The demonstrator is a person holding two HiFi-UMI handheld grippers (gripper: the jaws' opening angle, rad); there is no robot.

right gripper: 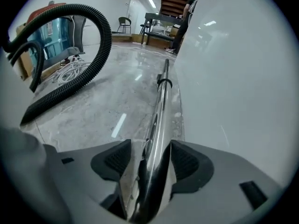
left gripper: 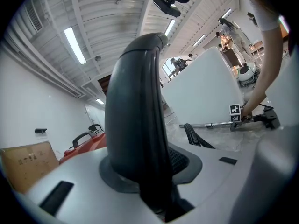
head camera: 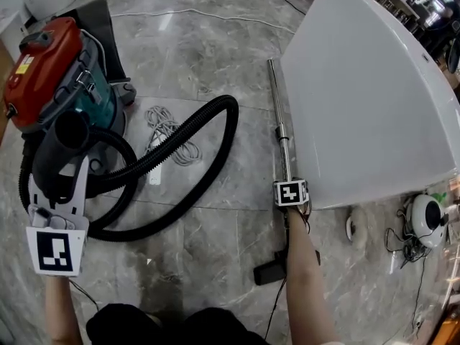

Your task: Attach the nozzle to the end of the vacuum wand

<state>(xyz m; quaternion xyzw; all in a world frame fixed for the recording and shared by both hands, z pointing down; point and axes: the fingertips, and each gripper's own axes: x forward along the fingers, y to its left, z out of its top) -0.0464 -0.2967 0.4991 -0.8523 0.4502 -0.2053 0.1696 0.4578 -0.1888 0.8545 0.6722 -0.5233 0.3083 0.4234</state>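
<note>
Chrome of the vacuum wand flat on the grey marble floor, hard along the nine o'clock edge of a white panel. Right gripper down over the wand's near stretch, jaws apart and astride the tube. Wand running between the pads toward twelve o'clock, a slit of floor showing at the nine o'clock pad, the three o'clock pad just beside the metal (touching or not, cannot tell).

At six o'clock of that gripper in the head view, a black nozzle-like piece on the floor by the wand's near end, half hidden by the forearm. Joined to the wand or not, cannot tell.

Well off at eight o'clock, left gripper clamped on the dark grey curved hose end, pads pressed to both its sides, the tube rising toward twelve o'clock out of the jaws. From that end, black ribbed hose looping across the floor between the two grippers. Red-topped canister at twelve o'clock of the left gripper, coil of white cord at its two o'clock. Wand and hose end well apart.
</note>
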